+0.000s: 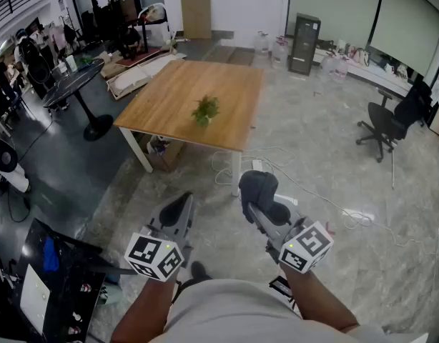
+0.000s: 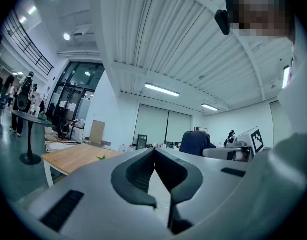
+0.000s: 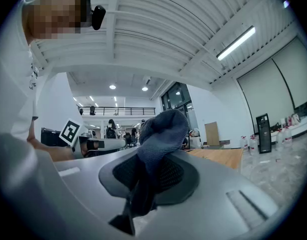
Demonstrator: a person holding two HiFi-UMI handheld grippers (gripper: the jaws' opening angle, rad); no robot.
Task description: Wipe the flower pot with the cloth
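Wooden table (image 1: pixel 169 95) on grey marble floor (image 1: pixel 334 156), black office chair (image 1: pixel 384 123), strip lights (image 2: pixel 162 89) overhead

A wooden surface (image 1: pixel 176 98) on white legs stands well ahead of the fingers (image 1: pixel 178 211), with a cardboard box (image 1: pixel 164 153) under it. White cables (image 1: pixel 221 170) trail over the stone floor (image 1: pixel 327 141) between fingers and surface. A black office chair (image 1: pixel 382 123) sits far to their right, and a round black table (image 1: pixel 76 84) far to their left.
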